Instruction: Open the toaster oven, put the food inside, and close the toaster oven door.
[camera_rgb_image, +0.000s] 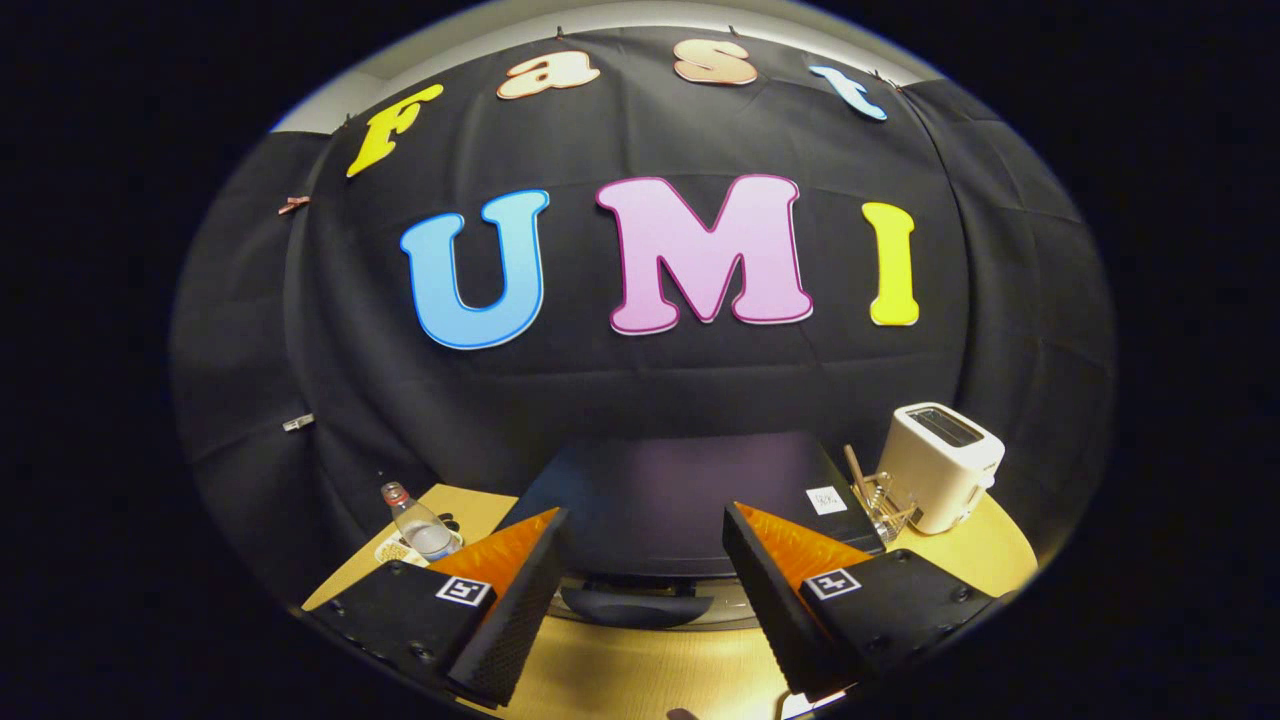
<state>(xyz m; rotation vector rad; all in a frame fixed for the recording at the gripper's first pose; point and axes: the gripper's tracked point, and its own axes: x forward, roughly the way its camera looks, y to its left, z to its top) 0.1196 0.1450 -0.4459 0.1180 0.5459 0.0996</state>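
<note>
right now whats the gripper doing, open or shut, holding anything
gripper: open, fingers spread apart, holding nothing, raised above the toaster oven, whose door handle lies between them.

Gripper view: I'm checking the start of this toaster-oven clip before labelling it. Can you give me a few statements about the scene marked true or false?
1. The gripper is open, with nothing between its fingers. True.
2. The black toaster oven lies just ahead of the fingers, its door handle showing between them. True.
3. The white two-slot toaster lies tipped over on the wooden table. False: it stands upright, beside the oven.
4. The clear plastic bottle is clamped in the gripper. False: it stands apart, on the oven's other side from the toaster.
</note>
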